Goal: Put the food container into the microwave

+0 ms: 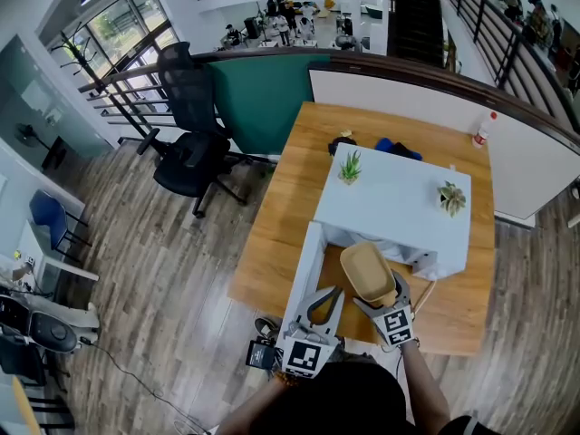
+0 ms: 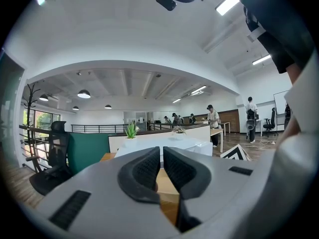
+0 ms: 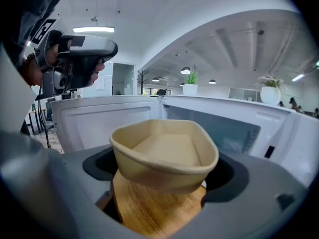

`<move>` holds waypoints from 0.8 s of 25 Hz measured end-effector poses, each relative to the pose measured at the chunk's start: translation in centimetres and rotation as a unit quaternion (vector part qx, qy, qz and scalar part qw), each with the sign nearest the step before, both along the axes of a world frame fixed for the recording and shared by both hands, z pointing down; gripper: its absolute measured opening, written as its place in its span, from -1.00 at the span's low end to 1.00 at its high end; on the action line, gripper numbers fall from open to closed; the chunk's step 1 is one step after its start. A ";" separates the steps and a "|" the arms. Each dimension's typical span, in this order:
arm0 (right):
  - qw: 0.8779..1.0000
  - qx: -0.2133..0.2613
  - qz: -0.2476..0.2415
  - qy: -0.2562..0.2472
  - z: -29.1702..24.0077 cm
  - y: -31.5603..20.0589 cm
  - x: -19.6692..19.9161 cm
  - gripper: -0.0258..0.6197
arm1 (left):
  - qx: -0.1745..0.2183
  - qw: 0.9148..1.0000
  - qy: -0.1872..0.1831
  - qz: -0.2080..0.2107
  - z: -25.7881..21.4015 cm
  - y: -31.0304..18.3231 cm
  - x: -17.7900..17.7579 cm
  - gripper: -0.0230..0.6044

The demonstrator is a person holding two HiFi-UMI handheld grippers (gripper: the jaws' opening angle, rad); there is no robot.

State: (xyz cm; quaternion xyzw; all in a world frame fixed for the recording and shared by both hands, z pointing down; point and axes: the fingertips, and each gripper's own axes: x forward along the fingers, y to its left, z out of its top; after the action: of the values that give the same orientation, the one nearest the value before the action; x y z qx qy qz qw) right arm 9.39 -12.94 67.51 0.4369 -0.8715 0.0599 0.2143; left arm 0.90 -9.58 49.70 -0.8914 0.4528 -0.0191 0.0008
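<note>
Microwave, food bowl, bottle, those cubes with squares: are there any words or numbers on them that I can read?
No text here can be read.
Square markers: black-and-white patterns, not letters or numbers.
Bottle: label too small to read.
Black strap in the right gripper view: white marks, too blurred to read.
Microwave and food container: no print shows.

A wooden table (image 1: 272, 229) stands on a grey plank floor (image 1: 154, 270). Ahead and left of the left gripper (image 1: 327, 298), a black office chair (image 1: 190, 148) faces a teal partition (image 1: 258, 98); large windows (image 1: 118, 27) lie farther left, under ceiling strip lights (image 2: 227, 4)
</note>
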 end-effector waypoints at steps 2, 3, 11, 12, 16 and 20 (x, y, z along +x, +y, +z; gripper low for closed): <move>1.000 -0.002 0.004 -0.001 0.2 -0.3 0.1 0.72 | 0.002 1.000 -0.003 0.003 0.0 -0.1 0.0 -0.80; 1.000 -0.004 0.006 -0.002 0.4 -0.5 0.1 0.72 | 0.003 1.000 -0.004 0.005 0.0 -0.1 0.1 -0.80; 0.999 -0.010 0.032 -0.022 0.2 -2.5 0.6 0.72 | 0.002 1.000 -0.003 0.006 0.1 -0.6 0.1 -0.80; 0.999 -0.008 0.032 -0.017 0.3 -2.7 0.6 0.72 | 0.002 1.000 -0.003 0.006 0.1 -0.7 0.1 -0.80; 1.000 0.001 0.026 0.006 0.3 -3.3 0.1 0.72 | 0.000 1.000 -0.004 0.005 0.1 -0.7 -0.2 -0.80; 0.999 0.003 0.032 0.011 0.7 -4.0 -0.2 0.72 | -0.003 1.000 -0.008 0.004 0.2 -0.8 -0.5 -0.80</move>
State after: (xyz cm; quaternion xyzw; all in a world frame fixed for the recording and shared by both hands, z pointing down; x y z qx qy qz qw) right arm 9.19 -16.92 68.23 0.4656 -0.8551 0.0589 0.2204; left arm 0.37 -10.41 49.87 -0.8930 0.4492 -0.0280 0.0017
